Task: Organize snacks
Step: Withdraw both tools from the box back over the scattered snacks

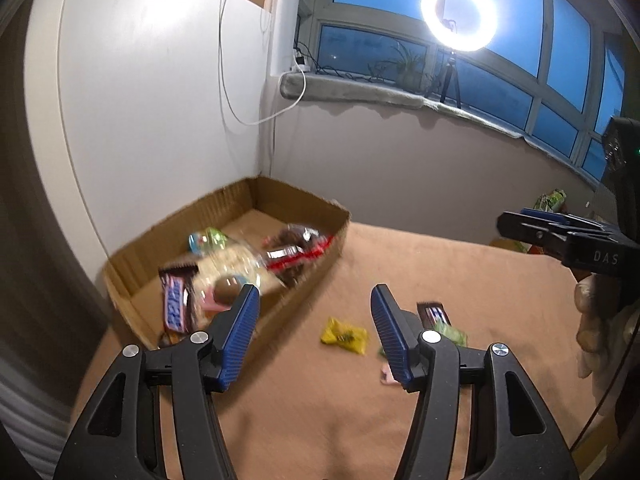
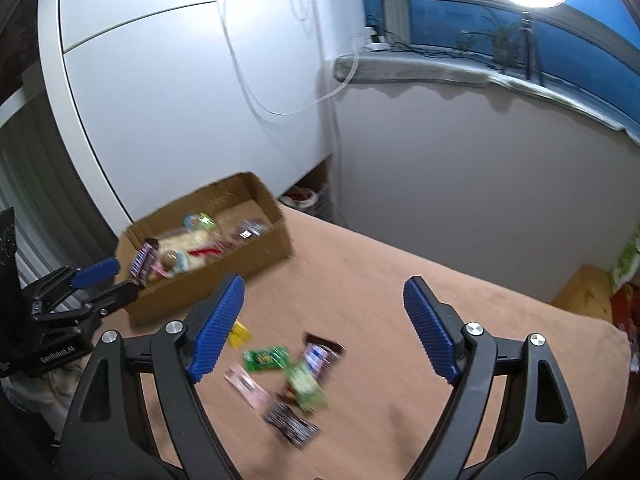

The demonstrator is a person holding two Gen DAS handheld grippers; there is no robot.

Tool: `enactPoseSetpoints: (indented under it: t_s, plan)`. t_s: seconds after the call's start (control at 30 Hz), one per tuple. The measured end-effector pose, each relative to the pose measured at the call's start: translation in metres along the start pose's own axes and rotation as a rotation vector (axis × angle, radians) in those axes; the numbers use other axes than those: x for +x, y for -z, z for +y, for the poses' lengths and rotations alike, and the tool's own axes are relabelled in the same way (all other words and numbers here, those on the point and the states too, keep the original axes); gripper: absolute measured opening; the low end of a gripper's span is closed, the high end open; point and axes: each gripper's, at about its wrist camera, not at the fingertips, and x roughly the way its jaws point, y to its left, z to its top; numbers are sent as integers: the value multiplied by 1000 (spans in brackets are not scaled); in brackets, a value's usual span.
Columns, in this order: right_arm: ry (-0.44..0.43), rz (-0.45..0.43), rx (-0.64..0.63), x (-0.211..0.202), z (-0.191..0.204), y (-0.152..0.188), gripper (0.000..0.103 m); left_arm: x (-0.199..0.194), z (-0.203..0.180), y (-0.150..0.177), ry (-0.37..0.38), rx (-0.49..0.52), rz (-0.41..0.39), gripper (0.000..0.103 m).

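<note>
An open cardboard box (image 1: 320, 272) stands at the table's far left corner, holding several snacks, among them a Snickers bar (image 1: 176, 304) and a red-wrapped bar (image 1: 298, 256). My left gripper (image 1: 314, 292) hovers open and empty just in front of the box's near corner. On the tan cloth lie a yellow packet (image 1: 344, 336), a dark bar (image 1: 432, 314) and a green packet (image 1: 454, 332). My right gripper (image 2: 324, 280) is open and empty above loose snacks: a green packet (image 2: 266, 358), a pink strip (image 2: 246, 388), a dark bar (image 2: 322, 354), a green bag (image 2: 306, 386) and a black-and-white packet (image 2: 292, 426).
A white cabinet (image 1: 160, 100) rises behind the box. A ring light (image 1: 458, 16) on a tripod and a plant stand on the window sill. Green bags (image 2: 624, 260) and a brown box (image 2: 586, 292) sit beyond the table's right edge. A gloved hand (image 1: 596, 320) holds the right gripper (image 1: 516, 222).
</note>
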Motion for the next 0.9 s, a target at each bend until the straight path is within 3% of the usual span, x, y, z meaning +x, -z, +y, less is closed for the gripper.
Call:
enactPoseSetpoints:
  t_s: [0.3,0.47,0.73,0.9]
  plan:
    - [19,36,6,-8,-21,51,85,-1,-16,31,35,-44,14,57]
    - [-21,73,40,-2,-24,76,85,3,-22,46,54,-54,27,57]
    - [-108,180,-89,25,2,108,85,22,-30,65,105,-63,106,57]
    - [-173,233,-141,40,8,114,68,34,-40,71,139,-64,146,46]
